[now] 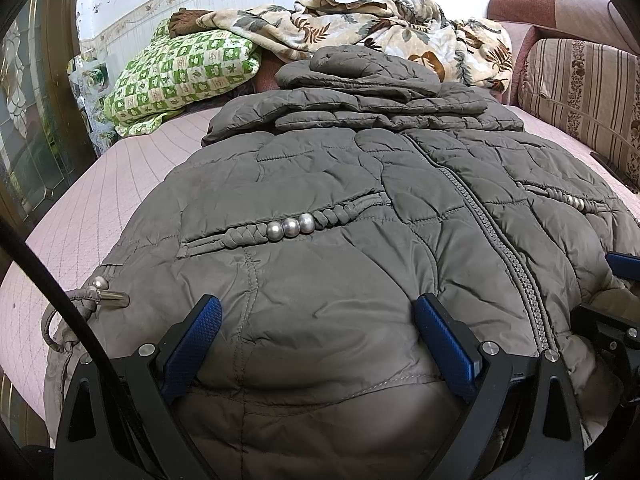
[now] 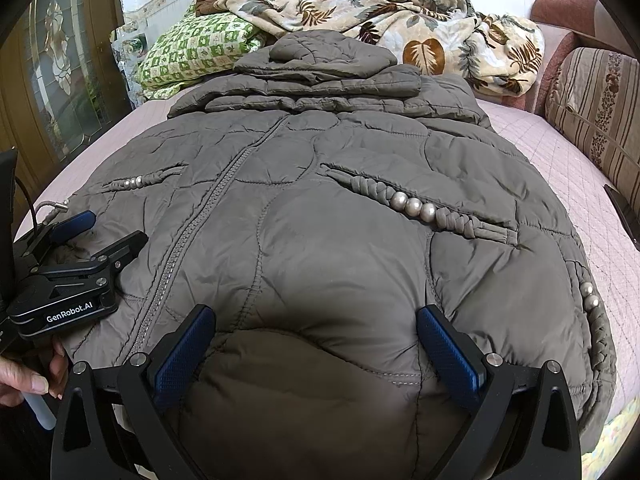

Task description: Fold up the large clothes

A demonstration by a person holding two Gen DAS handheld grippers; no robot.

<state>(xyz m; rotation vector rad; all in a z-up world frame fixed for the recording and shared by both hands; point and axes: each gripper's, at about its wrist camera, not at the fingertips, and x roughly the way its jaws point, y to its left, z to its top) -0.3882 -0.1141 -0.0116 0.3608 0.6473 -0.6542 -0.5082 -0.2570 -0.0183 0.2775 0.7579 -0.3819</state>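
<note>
So the big grey puffer jacket [image 1: 328, 208] is lying front-up on the pink bedspread [image 1: 100, 200], zipped, sleeves and hood folded up top near the floral blanket [image 1: 360, 28] and green checkered pillow [image 1: 180, 68]. Both claws are spread wide at the hem: left gripper [image 1: 318, 316] beside the zipper [image 1: 500, 240], right gripper [image 2: 316, 328] over the other front panel, nothing pinched.
</note>
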